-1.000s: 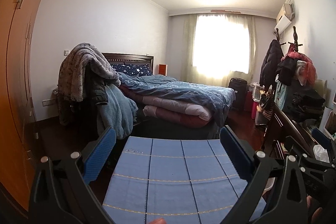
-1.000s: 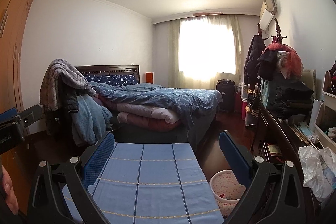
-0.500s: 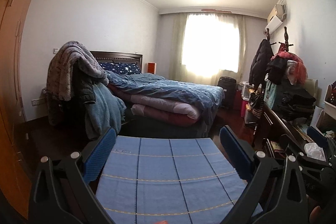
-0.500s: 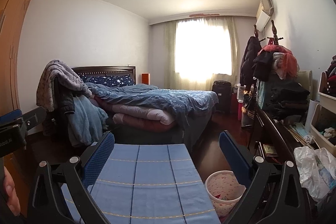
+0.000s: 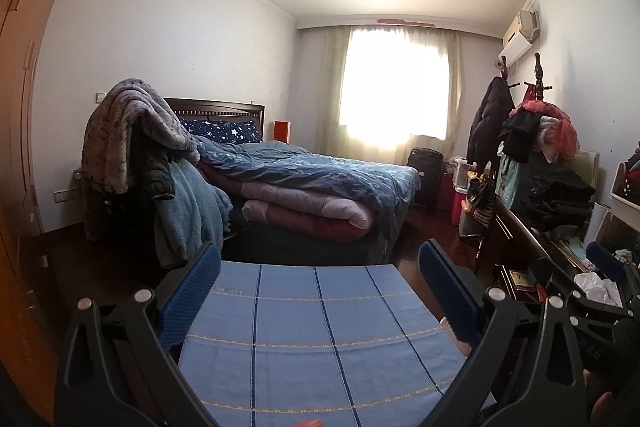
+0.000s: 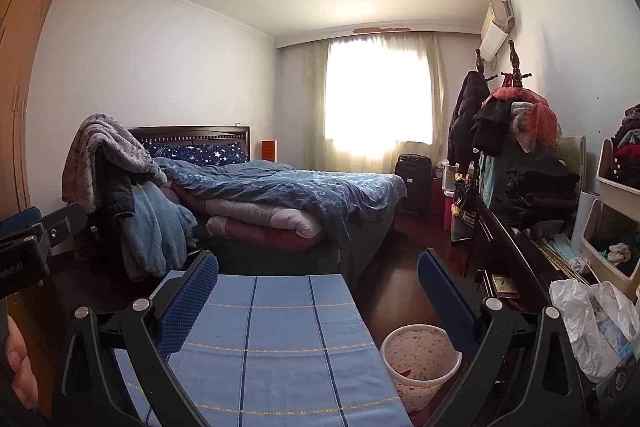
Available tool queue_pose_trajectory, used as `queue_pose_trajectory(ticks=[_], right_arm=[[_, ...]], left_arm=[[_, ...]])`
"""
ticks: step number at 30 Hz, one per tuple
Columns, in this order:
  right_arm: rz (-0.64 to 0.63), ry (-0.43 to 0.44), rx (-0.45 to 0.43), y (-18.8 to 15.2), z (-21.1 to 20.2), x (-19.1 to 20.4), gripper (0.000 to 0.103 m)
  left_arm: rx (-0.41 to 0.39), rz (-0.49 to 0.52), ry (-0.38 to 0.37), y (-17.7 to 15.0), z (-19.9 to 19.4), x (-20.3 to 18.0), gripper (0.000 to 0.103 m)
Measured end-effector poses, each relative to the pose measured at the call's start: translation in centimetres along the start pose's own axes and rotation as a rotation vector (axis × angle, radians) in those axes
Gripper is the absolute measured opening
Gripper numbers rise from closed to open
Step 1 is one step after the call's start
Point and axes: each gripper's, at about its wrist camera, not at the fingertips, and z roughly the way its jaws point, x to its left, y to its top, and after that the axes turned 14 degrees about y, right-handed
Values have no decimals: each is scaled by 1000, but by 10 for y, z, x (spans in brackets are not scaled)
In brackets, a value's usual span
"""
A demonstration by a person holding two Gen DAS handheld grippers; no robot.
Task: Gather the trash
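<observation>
- Far left, the left gripper (image 5: 319,263) hangs over the blue cloth-covered surface (image 5: 320,339), its jaws spread wide and holding nothing; its edge also shows at the left margin of the right wrist view.
- Over the last second both views have swung rightward: the wardrobe (image 5: 16,147) takes up less of the left side, and the bed (image 6: 288,195) sits further left in both views.
- Centre, the right gripper (image 6: 318,265) is likewise wide open and empty, held above the same cloth.
- Right of the cloth, on the dark floor, the speckled waste bin (image 6: 420,359) is now far more fully in sight than a second ago; some scraps seem to lie inside.
- Far right, a crumpled white plastic bag (image 6: 592,327) rests on the dark desk (image 6: 516,259), now larger and nearer in the frame.
- Judgement: the turn brings the likely trash, the bag, and the bin within reach; nothing is gathered yet, and the right gripper seems best placed to go for the bag.
</observation>
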Motion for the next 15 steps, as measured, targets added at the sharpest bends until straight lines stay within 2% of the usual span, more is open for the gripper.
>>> queue_pose_trajectory(ticks=[15], right_arm=[[-9, 0, 15, 1, -1, 3, 99]], left_arm=[[22, -13, -8, -2, 12, 4, 100]])
